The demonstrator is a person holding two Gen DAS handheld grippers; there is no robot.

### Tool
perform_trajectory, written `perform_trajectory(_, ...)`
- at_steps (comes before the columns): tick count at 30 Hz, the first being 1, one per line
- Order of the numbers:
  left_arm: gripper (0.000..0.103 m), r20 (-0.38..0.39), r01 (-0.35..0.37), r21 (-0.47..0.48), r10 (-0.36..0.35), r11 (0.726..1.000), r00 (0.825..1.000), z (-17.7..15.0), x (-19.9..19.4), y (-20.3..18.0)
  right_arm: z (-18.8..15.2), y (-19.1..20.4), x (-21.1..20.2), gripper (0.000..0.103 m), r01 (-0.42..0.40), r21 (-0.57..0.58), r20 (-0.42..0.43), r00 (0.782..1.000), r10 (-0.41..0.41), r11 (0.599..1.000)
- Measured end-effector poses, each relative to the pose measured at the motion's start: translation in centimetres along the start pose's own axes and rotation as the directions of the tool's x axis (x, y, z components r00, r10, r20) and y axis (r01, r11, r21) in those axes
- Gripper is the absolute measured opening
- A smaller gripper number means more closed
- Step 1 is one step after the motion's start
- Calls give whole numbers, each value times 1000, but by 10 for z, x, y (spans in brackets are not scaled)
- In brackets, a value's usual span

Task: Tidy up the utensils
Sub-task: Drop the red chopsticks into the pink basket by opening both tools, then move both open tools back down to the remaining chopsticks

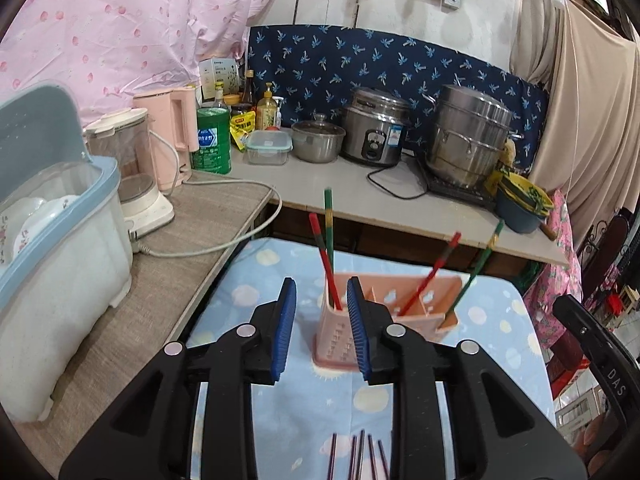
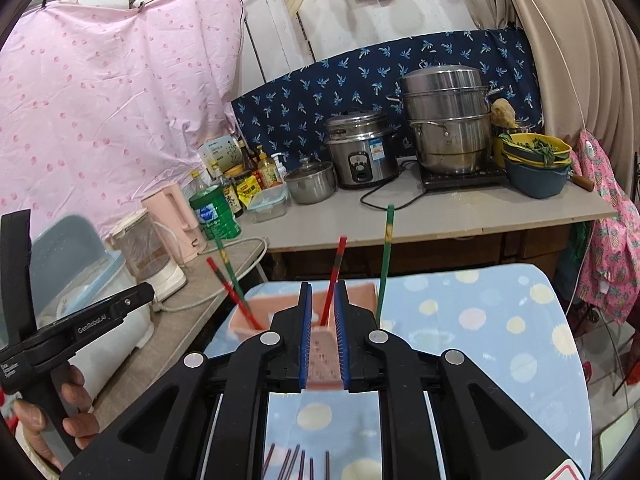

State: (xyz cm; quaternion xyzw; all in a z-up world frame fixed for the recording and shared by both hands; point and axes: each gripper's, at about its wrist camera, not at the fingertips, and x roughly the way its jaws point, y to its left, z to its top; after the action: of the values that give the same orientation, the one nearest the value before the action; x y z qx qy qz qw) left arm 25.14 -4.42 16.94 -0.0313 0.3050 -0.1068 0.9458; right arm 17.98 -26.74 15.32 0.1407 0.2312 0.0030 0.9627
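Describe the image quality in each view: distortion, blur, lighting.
Left wrist: strong fisheye bend, dark vignette corners, soft even light; pink holder sharp. Right wrist: same curvature; the red chopstick between the fingers looks slightly smeared; counter evenly lit.

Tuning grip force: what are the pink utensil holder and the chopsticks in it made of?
pink utensil holder: looks like molded matte plastic, going by the thin dividers and punched holes. chopsticks: glossy red and green painted or lacquered coating; the core could be wood or plastic, cannot tell. Slick finish likely.
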Motion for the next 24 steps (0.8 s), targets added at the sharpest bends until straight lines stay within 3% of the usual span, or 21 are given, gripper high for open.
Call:
perform_trajectory(3, 35, -16, -12, 16, 12, 1000, 1000, -19, -6, 1, -20, 3, -12, 13, 6, -22, -21, 1000, -7, 1000)
perform_trajectory(15, 35, -97, -37, 59, 43, 998, 994, -98, -29, 12, -104, 6, -51, 13, 13, -51, -132, 991, -20, 999)
perform_trajectory(24, 35, -196, -23, 85, 40, 996, 980, -161, -36, 18, -170, 4, -67, 13, 25, -57, -249, 968, -38, 998)
